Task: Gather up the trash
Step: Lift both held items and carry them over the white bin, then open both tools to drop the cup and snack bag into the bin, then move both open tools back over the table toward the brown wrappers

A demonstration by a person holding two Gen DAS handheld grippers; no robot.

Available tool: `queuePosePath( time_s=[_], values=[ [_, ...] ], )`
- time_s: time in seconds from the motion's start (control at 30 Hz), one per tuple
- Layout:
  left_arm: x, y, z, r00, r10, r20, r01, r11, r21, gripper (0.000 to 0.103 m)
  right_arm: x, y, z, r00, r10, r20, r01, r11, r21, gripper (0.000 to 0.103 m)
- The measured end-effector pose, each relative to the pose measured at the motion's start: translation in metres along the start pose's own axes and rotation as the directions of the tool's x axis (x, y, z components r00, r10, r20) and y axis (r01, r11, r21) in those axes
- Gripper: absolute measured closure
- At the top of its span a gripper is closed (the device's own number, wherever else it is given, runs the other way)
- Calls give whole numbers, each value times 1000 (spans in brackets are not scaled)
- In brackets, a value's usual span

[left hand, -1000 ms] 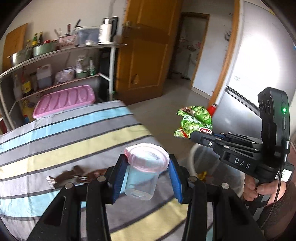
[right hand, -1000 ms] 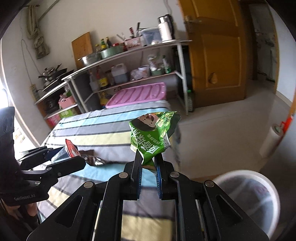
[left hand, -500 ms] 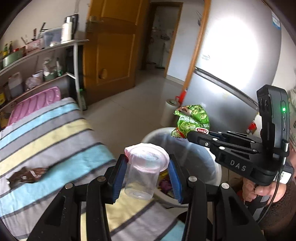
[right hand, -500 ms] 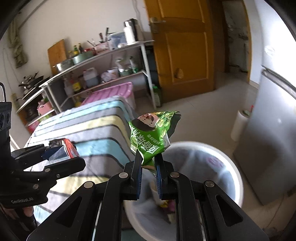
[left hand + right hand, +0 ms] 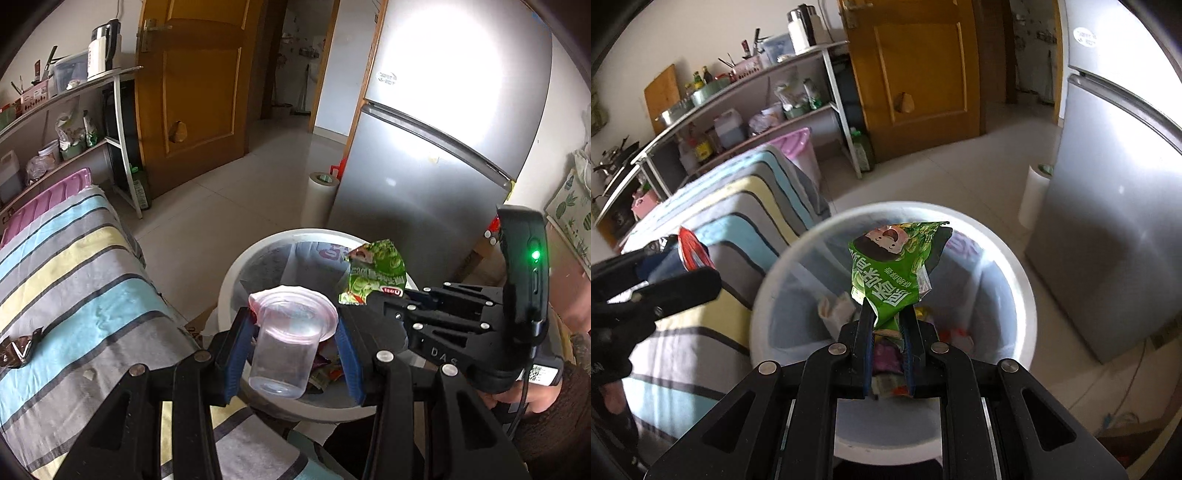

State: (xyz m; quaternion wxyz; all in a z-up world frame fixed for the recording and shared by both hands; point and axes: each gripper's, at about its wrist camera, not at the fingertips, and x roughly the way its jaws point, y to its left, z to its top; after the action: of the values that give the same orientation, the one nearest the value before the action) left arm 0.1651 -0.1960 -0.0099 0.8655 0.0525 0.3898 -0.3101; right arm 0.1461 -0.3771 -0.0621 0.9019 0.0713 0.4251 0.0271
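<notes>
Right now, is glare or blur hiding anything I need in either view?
Left wrist view: strong glare whitens the fridge door, but the clear cup and bin rim read sharply. Right wrist view: the green snack bag is crisp; the fisheye bends the shelf.

left gripper (image 5: 291, 339): angled down, blue pads clamped on a cup (image 5: 286, 347)
right gripper (image 5: 888, 328): angled down, jaws pinching a wrapper (image 5: 894, 269)
</notes>
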Motion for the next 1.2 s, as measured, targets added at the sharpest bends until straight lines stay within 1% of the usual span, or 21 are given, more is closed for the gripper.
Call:
queuePosePath(
  time_s=[0.17,0.23,0.3,0.37,0.43,0.5,0.57,0.6,0.8,0.93,1.03,1.2],
  values=[
    [7,-2,1,1000,-3,-16,3,1000,-6,55,7,-8,-5,999,-3,-37,3,1000,5,89],
    [9,-2,0,1000,3,-24,-4,1000,-7,46,8,-7,-6,999,-21,-40,21,1000,6,88],
    [10,0,1,1000,2,-24,-2,1000,-12,43,9,-8,-6,998,-27,-48,27,1000,12,86],
    [10,-1,1,1000,1,-26,-2,1000,-13,43,9,-8,-6,998,-32,-53,33,999,18,84],
    [9,0,0,1000,6,-24,-6,1000,-16,41,9,-8,-6,998,-33,-51,34,999,20,80],
    [8,1,0,1000,5,-22,-5,1000,-21,41,7,-7,-6,999,-31,-43,33,999,23,78],
    [6,3,0,1000,6,-18,-6,1000,-28,41,6,-7,-6,999,-32,-39,33,999,23,66],
    [4,3,0,1000,7,-13,-7,1000,-29,40,5,-6,-5,999,-35,-37,36,999,24,63],
    [-10,13,1,1000,19,18,-18,999,-51,37,-4,3,-1,1000,-28,-3,28,999,25,63],
    [-23,19,0,996,72,48,-70,997,-40,37,-13,13,5,999,-14,33,13,1000,17,63],
    [-33,30,0,996,60,59,-55,996,-71,36,-18,23,9,998,2,57,-2,1000,6,63],
    [-50,44,-3,992,89,86,-81,992,-93,36,-26,43,14,996,8,91,-5,1000,-25,63]
  ],
)
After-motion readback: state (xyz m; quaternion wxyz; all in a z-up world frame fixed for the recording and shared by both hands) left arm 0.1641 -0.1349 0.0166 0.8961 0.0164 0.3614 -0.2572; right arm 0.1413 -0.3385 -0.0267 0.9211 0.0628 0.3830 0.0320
